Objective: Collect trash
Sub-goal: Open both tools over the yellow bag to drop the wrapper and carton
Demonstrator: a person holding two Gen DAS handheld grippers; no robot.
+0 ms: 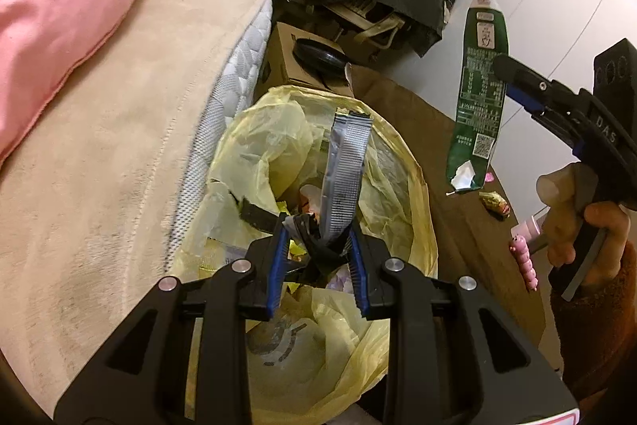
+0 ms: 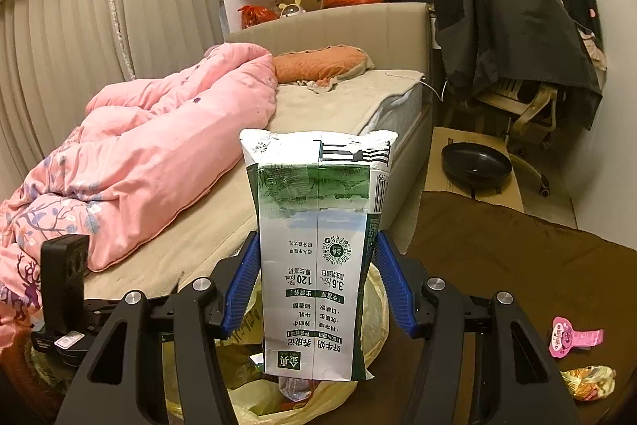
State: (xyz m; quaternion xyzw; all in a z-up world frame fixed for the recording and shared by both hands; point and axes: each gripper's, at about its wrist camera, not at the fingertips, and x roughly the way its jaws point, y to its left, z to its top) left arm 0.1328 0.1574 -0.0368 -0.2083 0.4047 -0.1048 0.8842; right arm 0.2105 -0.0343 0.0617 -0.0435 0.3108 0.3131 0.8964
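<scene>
The left gripper (image 1: 316, 257) pinches a crumpled silver-grey foil wrapper (image 1: 344, 178) over the yellow-bagged trash bin (image 1: 418, 186), ready to drop. The right gripper (image 2: 316, 285) squeezes a flattened green-and-white milk carton (image 2: 318, 257) above the bin too.

Warm dim indoor light; strong fisheye bending, dark corners; slight blur at edges.

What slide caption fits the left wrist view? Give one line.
Left gripper holds a crumpled silver wrapper over the yellow-lined trash bin while the right gripper brings a green milk carton.
</scene>
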